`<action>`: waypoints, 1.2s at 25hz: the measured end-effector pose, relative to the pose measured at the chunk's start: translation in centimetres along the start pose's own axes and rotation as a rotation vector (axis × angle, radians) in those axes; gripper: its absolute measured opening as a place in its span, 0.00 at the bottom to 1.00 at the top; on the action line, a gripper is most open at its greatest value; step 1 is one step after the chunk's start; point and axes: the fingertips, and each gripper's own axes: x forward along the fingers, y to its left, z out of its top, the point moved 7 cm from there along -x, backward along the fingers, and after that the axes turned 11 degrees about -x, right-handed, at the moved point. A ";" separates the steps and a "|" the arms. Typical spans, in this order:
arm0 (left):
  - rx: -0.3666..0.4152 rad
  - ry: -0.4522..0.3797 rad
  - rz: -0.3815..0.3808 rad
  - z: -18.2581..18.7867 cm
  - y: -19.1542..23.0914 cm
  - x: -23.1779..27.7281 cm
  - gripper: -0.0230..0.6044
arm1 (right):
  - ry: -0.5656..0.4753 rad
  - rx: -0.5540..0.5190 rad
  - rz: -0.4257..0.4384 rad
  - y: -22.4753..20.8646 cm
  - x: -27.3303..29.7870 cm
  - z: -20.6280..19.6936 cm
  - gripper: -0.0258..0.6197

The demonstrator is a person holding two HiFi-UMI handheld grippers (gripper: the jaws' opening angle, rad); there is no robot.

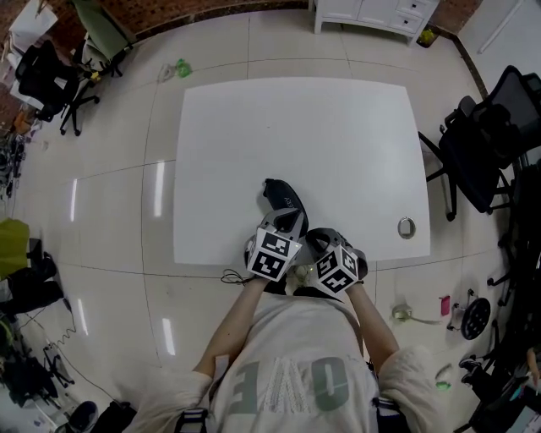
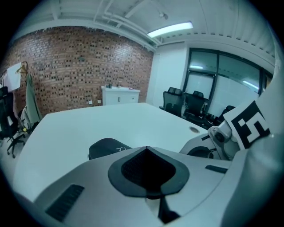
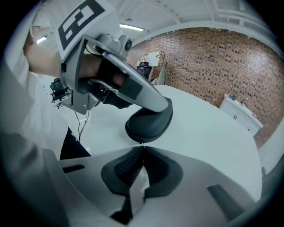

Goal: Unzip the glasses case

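The black glasses case (image 1: 279,199) lies on the white table (image 1: 296,127) near its front edge. My left gripper (image 1: 292,223) is shut, and its tips rest on top of the case's near end (image 3: 148,123). In the left gripper view the case (image 2: 106,147) shows just past the closed jaws of the left gripper (image 2: 146,148), to their left. My right gripper (image 3: 142,148) is shut at the case's near rim, with a small metal zipper pull (image 3: 141,143) pinched at its tips. In the head view the right gripper (image 1: 316,243) sits to the right of the left gripper.
A round cable grommet (image 1: 407,227) is set in the table's front right corner. Black office chairs stand to the right (image 1: 486,152) and at the far left (image 1: 46,80). A white cabinet (image 1: 372,13) stands against the back wall. The person stands at the table's front edge.
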 end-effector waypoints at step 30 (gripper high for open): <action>-0.163 0.062 -0.020 -4.3 0.2 -2.6 0.04 | -0.018 -0.010 -0.009 -2.6 1.0 1.4 0.04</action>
